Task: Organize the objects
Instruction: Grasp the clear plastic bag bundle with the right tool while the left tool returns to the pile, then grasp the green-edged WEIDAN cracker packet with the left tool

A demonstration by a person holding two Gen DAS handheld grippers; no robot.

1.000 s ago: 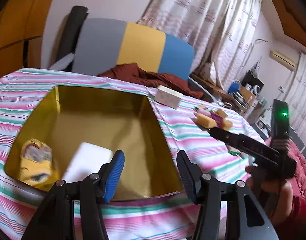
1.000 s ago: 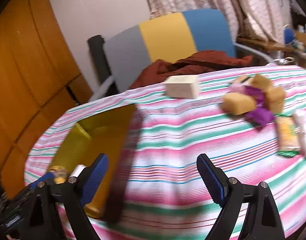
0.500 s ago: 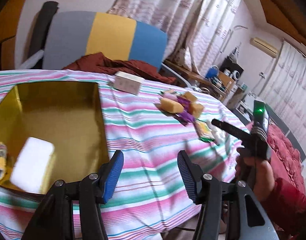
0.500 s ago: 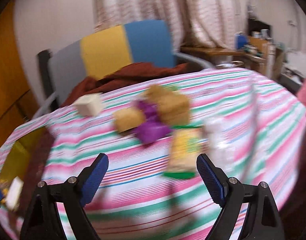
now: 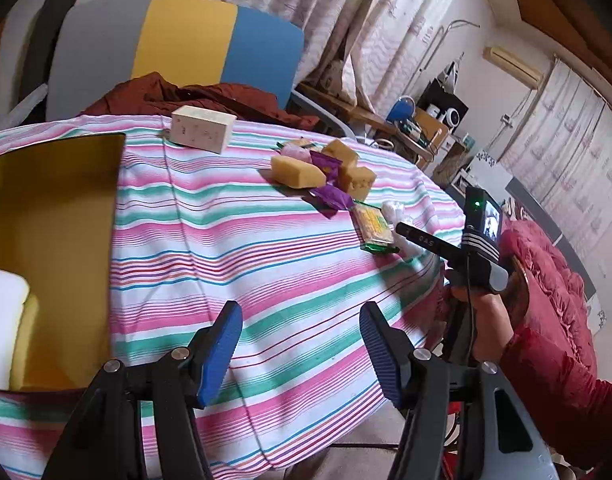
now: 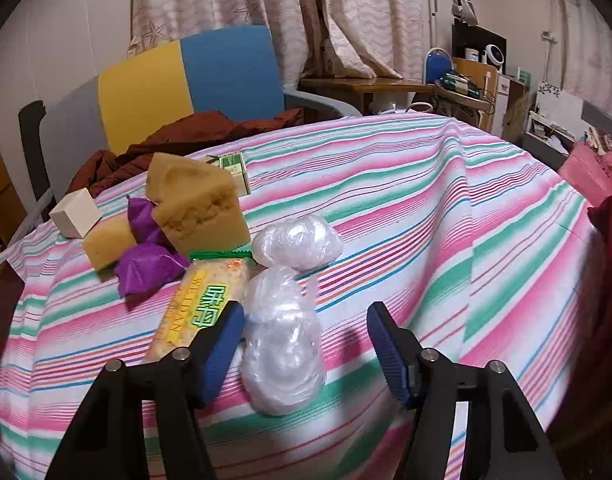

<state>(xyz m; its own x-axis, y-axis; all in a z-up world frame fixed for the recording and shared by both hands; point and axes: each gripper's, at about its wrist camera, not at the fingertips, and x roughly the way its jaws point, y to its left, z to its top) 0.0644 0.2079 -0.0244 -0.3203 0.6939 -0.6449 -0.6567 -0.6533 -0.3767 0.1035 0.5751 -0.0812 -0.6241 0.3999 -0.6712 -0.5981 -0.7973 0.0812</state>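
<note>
the gold box (image 5: 54, 208) at the surface's left edge is seen only from the left claw (image 5: 302, 344), held apart; the right claw (image 6: 306, 344) is closing around a plastic bundle (image 6: 282, 344), not yet pressed.

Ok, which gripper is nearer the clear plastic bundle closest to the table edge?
Right. The right gripper has that plastic bundle between its closing jaws, not yet pinched. The left gripper hangs empty over bare striped tablecloth, well short of it.

Striped cloth tablecloth (image 6: 425, 184), porous sponge (image 6: 198, 208) (matt)
</note>
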